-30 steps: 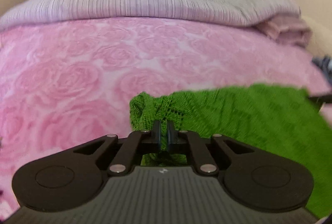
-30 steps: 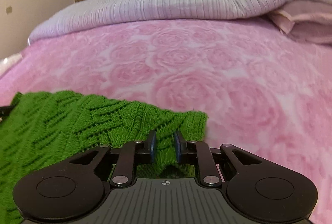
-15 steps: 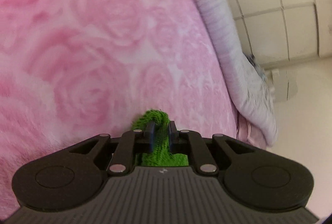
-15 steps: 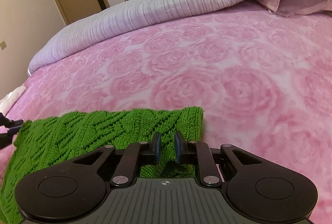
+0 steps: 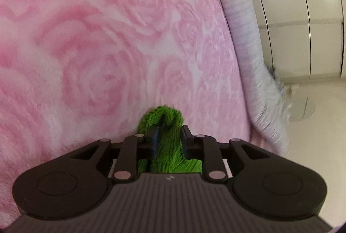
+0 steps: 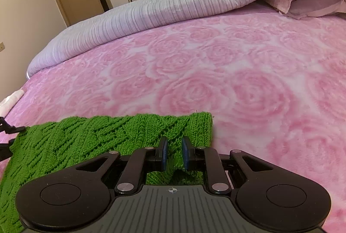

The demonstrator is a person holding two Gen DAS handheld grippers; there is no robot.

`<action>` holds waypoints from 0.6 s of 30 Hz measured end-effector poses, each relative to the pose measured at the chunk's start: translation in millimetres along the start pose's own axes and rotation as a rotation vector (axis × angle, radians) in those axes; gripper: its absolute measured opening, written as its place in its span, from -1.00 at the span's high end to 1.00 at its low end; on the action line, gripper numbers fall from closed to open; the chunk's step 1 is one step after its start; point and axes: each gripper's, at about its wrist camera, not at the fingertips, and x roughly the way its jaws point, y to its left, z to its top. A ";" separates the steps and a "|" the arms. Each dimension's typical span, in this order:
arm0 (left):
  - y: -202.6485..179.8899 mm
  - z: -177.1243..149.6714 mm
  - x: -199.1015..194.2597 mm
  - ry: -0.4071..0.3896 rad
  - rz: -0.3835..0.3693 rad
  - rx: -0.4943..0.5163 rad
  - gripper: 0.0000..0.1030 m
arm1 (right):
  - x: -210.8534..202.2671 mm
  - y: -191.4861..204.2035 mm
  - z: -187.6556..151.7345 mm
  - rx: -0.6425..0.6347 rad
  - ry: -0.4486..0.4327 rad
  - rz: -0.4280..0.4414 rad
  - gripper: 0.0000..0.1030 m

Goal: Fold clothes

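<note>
Right wrist view: right gripper (image 6: 173, 152) pinches the green knit garment (image 6: 90, 138) at its near corner, its folded edge running left (toward a black part at the frame's edge). Left gripper (image 5: 169, 139), jaws just widening, straddles a green bunch; bare pink blanket (image 6: 248, 73) spreads beyond to the grey ribbed quilt (image 6: 164, 10)

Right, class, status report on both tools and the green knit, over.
Left tool just been opening, green knit between its pads. Right tool pinching the knit's corner. Knit flat on pink bedspread. Nothing in the way.
</note>
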 end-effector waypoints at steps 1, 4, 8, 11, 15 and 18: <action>-2.3 -2.7 1.4 0.000 0.006 0.026 0.71 | 0.4 0.3 -0.2 -0.001 0.000 -0.001 0.66; -1.0 -1.8 0.9 -0.019 -0.078 0.042 0.89 | 2.6 0.6 1.0 -0.009 0.005 -0.005 0.66; -31.0 -16.3 -22.6 -0.130 0.024 0.451 0.89 | 5.1 1.0 1.9 -0.008 0.014 -0.012 0.66; -46.0 -45.1 -8.1 -0.039 0.168 0.760 0.85 | 7.5 2.5 3.0 -0.011 0.022 -0.021 0.67; -41.9 -31.8 -21.7 -0.034 0.081 0.637 0.78 | 4.5 19.1 9.4 -0.078 0.049 -0.089 0.66; -28.4 -15.9 -39.6 -0.058 0.034 0.531 0.78 | -8.5 46.5 11.6 -0.182 0.040 -0.161 0.66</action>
